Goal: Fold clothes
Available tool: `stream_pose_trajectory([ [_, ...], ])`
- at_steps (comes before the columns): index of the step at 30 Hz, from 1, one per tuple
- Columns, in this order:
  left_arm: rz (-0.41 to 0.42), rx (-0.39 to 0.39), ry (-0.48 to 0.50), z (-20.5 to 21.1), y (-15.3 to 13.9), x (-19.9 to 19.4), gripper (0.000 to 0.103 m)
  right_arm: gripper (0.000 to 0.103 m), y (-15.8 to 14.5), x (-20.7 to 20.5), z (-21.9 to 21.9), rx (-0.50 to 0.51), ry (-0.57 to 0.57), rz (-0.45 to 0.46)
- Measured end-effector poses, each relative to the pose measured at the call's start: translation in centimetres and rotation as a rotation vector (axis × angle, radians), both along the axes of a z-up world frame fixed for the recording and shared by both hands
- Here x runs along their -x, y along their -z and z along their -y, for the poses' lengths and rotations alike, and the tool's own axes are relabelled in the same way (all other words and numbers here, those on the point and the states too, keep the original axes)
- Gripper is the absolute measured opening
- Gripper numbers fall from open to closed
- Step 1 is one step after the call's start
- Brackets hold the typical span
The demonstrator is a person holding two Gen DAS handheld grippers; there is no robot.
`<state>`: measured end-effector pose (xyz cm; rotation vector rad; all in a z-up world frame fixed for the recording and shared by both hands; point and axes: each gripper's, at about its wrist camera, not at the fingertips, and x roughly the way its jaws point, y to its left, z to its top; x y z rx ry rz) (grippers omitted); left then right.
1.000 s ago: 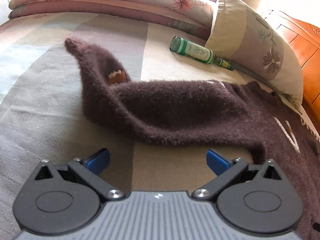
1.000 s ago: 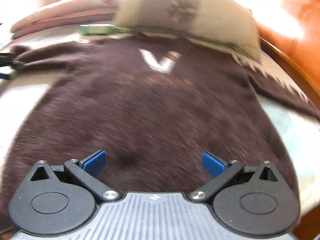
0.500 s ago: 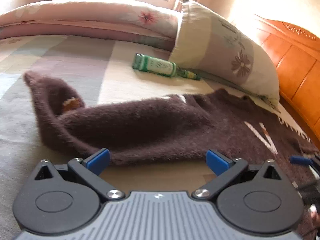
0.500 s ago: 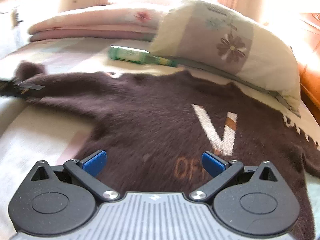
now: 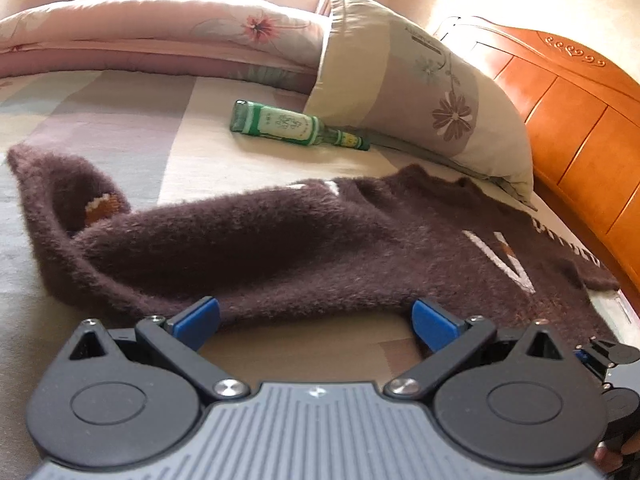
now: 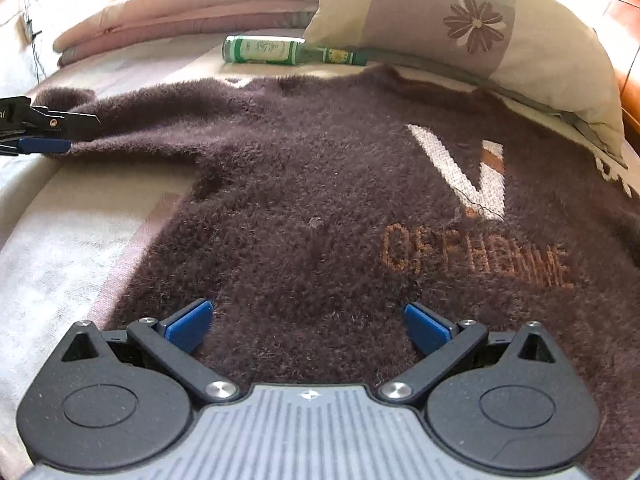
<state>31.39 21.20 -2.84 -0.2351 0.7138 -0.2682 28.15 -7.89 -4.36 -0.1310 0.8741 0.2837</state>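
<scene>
A fuzzy dark brown sweater (image 6: 328,184) with a white V and orange lettering lies spread on the bed. Its left sleeve (image 5: 248,240) stretches across the left wrist view, cuff curled up at the far left. My left gripper (image 5: 316,320) is open, its blue pads at the sleeve's near edge with nothing between them. It also shows at the left edge of the right wrist view, left gripper (image 6: 44,132), beside the sleeve. My right gripper (image 6: 308,322) is open, low over the sweater's body near the hem, and appears as right gripper (image 5: 612,364) at the right edge of the left wrist view.
A green glass bottle (image 5: 288,125) lies on the striped bedsheet (image 5: 120,128) behind the sweater. A floral pillow (image 5: 424,92) leans on the orange wooden headboard (image 5: 580,112). A folded pink quilt (image 5: 152,36) lies along the back.
The left gripper has closed in on the sleeve, which now reaches its pads. The right gripper has swung left and dropped lower over the sweater's body.
</scene>
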Motion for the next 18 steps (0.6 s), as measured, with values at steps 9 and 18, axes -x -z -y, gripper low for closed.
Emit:
stream_pose_trajectory([
  [9, 0.018, 0.106, -0.097, -5.1, -0.5, 0.5, 0.102, 0.103, 0.5, -0.6, -0.4, 0.012, 0.003, 0.012],
  [18, 0.077, 0.17, -0.176, -8.2, -1.1, 1.1, 0.102, 0.103, 1.1, 0.1, 0.0, -0.02, 0.002, 0.077],
])
